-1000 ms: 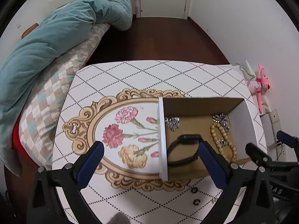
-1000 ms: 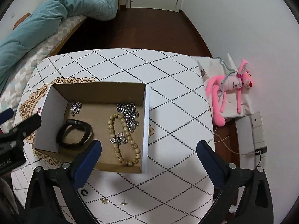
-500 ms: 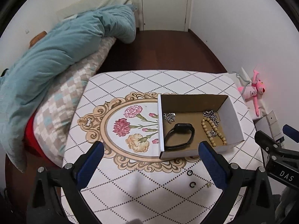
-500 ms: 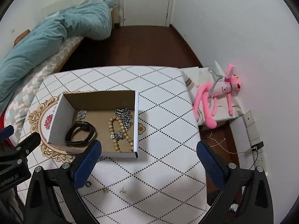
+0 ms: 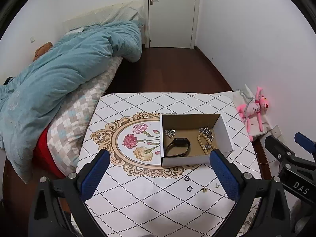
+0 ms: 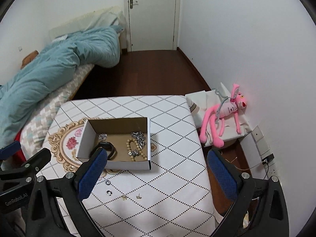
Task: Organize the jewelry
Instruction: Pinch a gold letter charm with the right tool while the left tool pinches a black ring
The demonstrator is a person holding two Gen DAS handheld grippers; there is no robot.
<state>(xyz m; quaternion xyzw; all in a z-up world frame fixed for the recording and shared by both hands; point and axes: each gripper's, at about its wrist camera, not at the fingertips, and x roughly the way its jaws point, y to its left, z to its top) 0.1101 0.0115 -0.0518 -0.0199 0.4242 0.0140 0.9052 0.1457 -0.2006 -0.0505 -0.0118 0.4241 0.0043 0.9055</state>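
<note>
A white cardboard box [image 5: 185, 161] [image 6: 128, 164] stands on the patterned table. Inside lie a black wristband [image 5: 177, 147] [image 6: 110, 148], a beaded bracelet [image 5: 203, 143] [image 6: 131, 148], a silver chain [image 5: 206, 131] [image 6: 139, 137] and a small silver piece [image 5: 169, 132] [image 6: 102, 136]. In front of the box on the table lie two small dark rings [image 5: 188, 183] [image 6: 108, 187] and two small gold earrings [image 5: 210, 188] [image 6: 131, 196]. My left gripper [image 5: 160, 174] is open and empty, high above the table's near side. My right gripper [image 6: 156, 175] is open and empty, also held high.
A bed with a teal duvet [image 5: 59, 75] borders the table's left side. A pink plush toy [image 6: 223, 116] lies on a white bag at the right by the wall. Wall sockets with a cable [image 6: 266, 158] sit at the right. Dark wood floor leads to a closed door [image 5: 171, 13].
Both grippers have pulled up and back from the box, so the box looks smaller and more of the room shows. The loose rings and earrings have come into view.
</note>
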